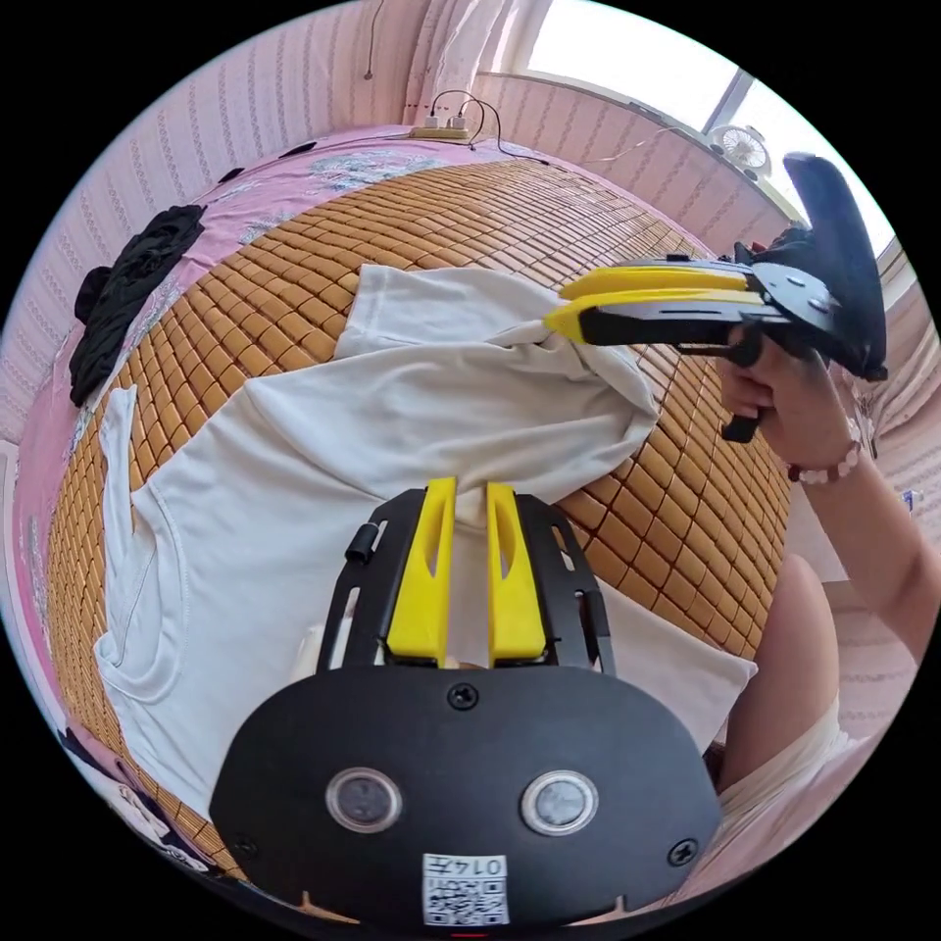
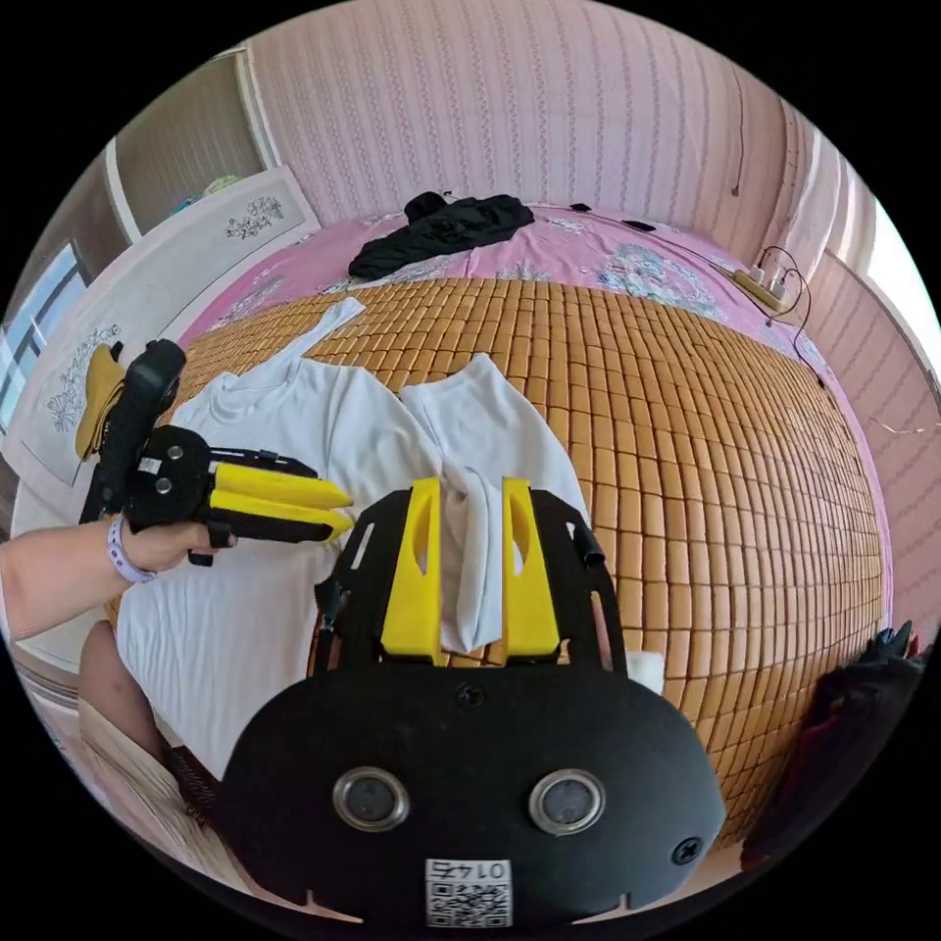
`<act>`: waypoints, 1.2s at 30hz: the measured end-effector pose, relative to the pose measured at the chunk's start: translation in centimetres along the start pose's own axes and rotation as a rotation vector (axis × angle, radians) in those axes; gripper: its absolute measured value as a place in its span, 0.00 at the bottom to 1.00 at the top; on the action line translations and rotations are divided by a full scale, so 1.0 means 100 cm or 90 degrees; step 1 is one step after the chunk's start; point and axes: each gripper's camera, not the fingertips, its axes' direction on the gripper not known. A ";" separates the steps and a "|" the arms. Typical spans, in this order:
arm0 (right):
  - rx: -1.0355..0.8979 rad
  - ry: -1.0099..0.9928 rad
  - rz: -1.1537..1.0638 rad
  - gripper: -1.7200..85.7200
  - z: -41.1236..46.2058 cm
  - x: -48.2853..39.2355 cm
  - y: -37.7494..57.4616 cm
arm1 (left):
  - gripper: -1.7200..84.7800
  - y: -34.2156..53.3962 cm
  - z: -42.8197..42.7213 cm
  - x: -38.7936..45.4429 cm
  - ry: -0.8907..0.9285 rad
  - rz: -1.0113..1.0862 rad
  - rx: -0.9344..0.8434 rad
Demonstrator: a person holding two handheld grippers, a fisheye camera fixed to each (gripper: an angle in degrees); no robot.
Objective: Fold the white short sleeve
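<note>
i see my right yellow two-jaw gripper (image 2: 469, 490) pinching a white cotton short-sleeve shirt (image 2: 323, 431) fold on the woven bamboo mat (image 2: 686, 470).

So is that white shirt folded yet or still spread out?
Partly folded. The white shirt mostly lies flat on the bamboo mat, but the right tool pinches one side, bunched and pulled inward.

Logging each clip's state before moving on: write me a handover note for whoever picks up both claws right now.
Right claw: shut on a bunched fold of the white shirt, lifting its side over the body.
Left claw: jaws near closed above the shirt; whether it grips cloth is unclear.
The shirt lies spread on the bamboo mat on the bed; black clothes lie beyond.
Done: first side fold started, one sleeve drawn inward.
Left: lay that fold down, fold the other side, then fold in half.
</note>
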 end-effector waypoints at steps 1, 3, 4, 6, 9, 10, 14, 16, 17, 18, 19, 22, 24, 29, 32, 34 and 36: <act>-0.048 0.003 -0.011 0.08 0.015 0.003 -0.012 | 0.08 -0.003 0.004 0.001 0.003 -0.009 0.002; -0.103 0.005 0.023 0.03 0.026 0.019 -0.016 | 0.08 -0.008 0.010 0.002 0.009 -0.021 0.001; -0.061 -0.024 0.056 0.02 0.006 0.034 -0.008 | 0.08 -0.012 0.014 0.003 0.014 -0.029 0.000; 0.072 -0.050 0.129 0.01 -0.047 0.061 0.027 | 0.08 -0.017 0.019 0.006 0.016 -0.029 -0.002; 0.211 0.022 0.333 0.01 -0.136 0.101 0.132 | 0.08 -0.027 0.027 0.014 0.013 -0.019 -0.006; 0.230 0.026 0.403 0.02 -0.159 0.113 0.180 | 0.09 -0.031 0.029 0.018 0.021 -0.014 -0.006; 0.250 0.079 0.515 0.03 -0.203 0.128 0.290 | 0.09 -0.048 0.021 0.041 0.033 0.024 0.030; 0.268 0.096 0.524 0.04 -0.222 0.137 0.318 | 0.09 -0.059 0.020 0.056 0.032 0.047 0.033; 0.271 0.090 0.515 0.04 -0.225 0.139 0.318 | 0.09 -0.067 0.022 0.067 0.029 0.064 0.031; 0.275 0.073 0.479 0.05 -0.229 0.143 0.310 | 0.09 -0.072 0.024 0.073 0.027 0.072 0.028; 0.263 0.055 0.428 0.06 -0.227 0.144 0.294 | 0.09 -0.081 0.030 0.086 0.025 0.089 0.019; 0.189 -0.004 0.276 0.12 -0.201 0.131 0.236 | 0.10 -0.100 0.051 0.120 0.025 0.129 -0.008; 0.123 0.008 0.194 0.14 -0.176 0.117 0.204 | 0.10 -0.109 0.066 0.138 0.021 0.145 -0.022; 0.076 0.065 0.189 0.06 -0.165 0.133 0.197 | 0.10 -0.124 0.101 0.166 0.028 0.137 -0.041; 0.168 0.026 0.340 0.03 -0.232 0.187 0.253 | 0.10 -0.131 0.106 0.176 0.024 0.155 -0.059; 0.250 0.006 0.466 0.03 -0.277 0.226 0.321 | 0.10 -0.136 0.104 0.184 0.018 0.179 -0.055; 0.317 0.023 0.529 0.04 -0.296 0.240 0.365 | 0.11 -0.142 0.100 0.195 0.012 0.204 -0.040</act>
